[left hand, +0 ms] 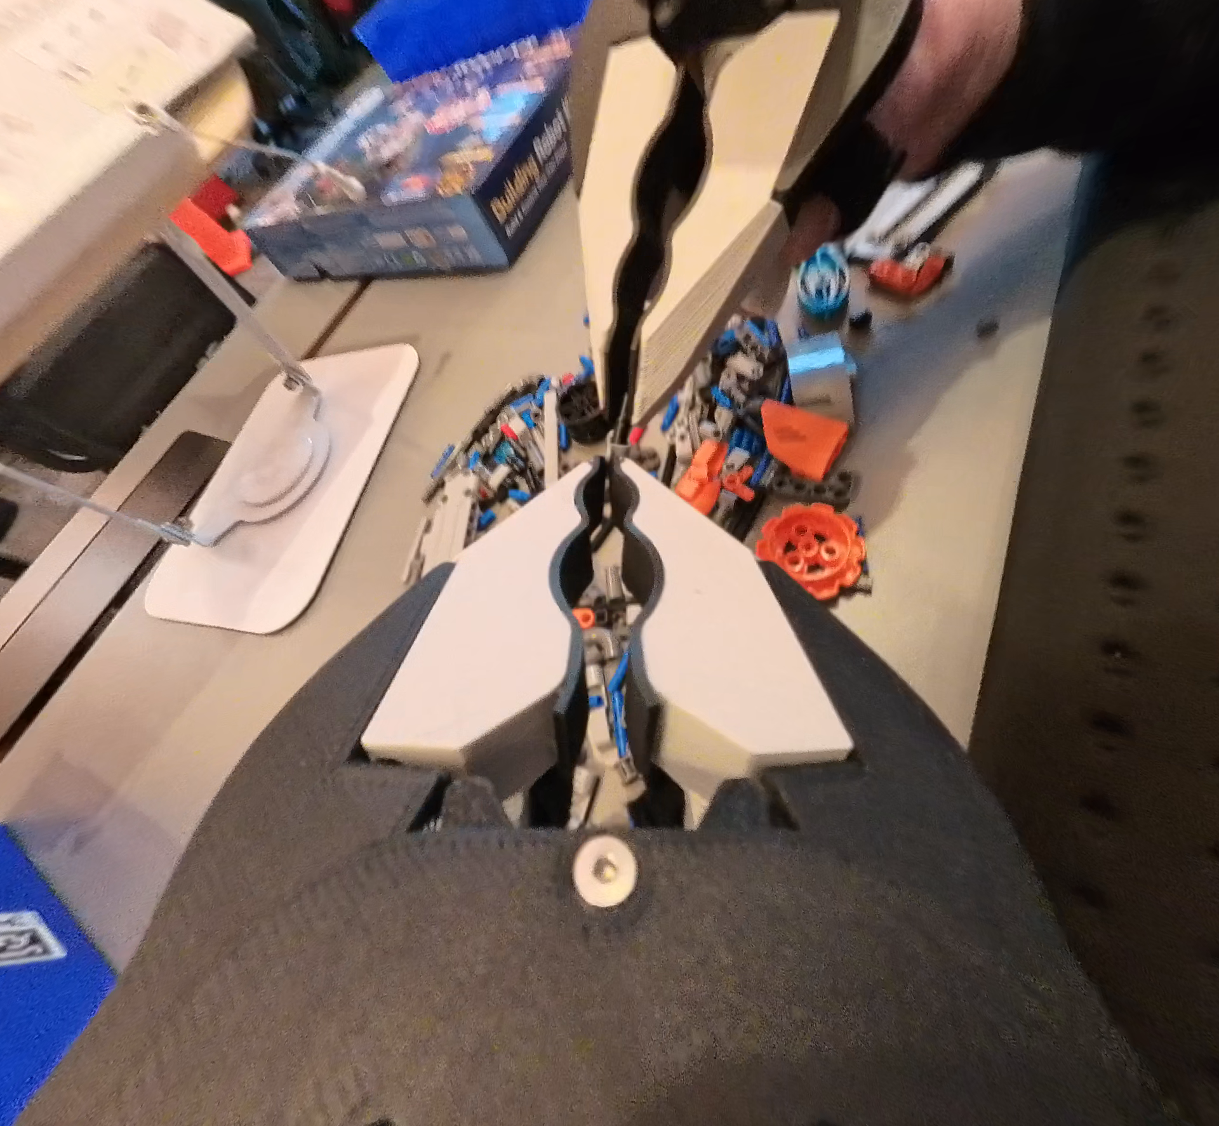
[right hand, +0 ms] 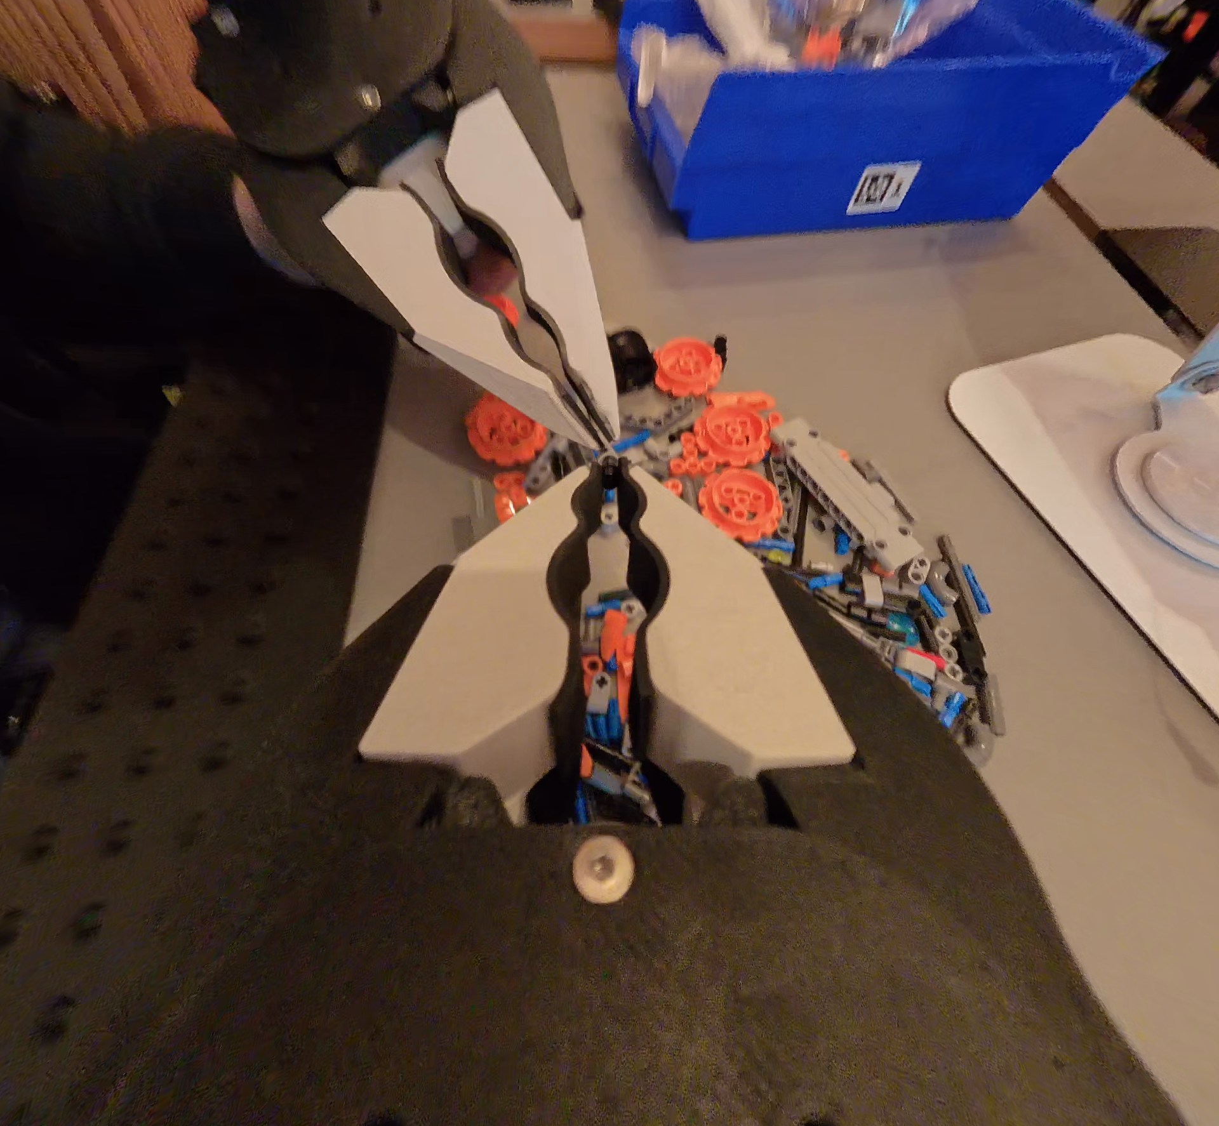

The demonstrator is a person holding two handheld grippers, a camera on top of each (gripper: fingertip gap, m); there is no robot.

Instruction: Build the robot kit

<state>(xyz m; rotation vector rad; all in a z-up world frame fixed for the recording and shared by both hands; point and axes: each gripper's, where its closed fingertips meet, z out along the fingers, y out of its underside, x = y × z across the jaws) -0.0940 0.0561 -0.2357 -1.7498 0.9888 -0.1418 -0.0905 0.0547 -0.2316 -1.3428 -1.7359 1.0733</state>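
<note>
Grey-fingered tools, left (left hand: 610, 460) and right (right hand: 610, 464), both pinching small pin (right hand: 608, 460).

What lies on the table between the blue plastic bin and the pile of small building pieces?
In the right wrist view, only bare grey table lies between the blue plastic bin and the pile of small building pieces.

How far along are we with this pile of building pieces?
Done: nothing clearly finished shows. In hand: the left hand-held gripper pinches a small grey piece, the right hand-held gripper a small black piece, tips meeting above the pile. Left: the pile, orange gears included, lies loose on the table.
</note>
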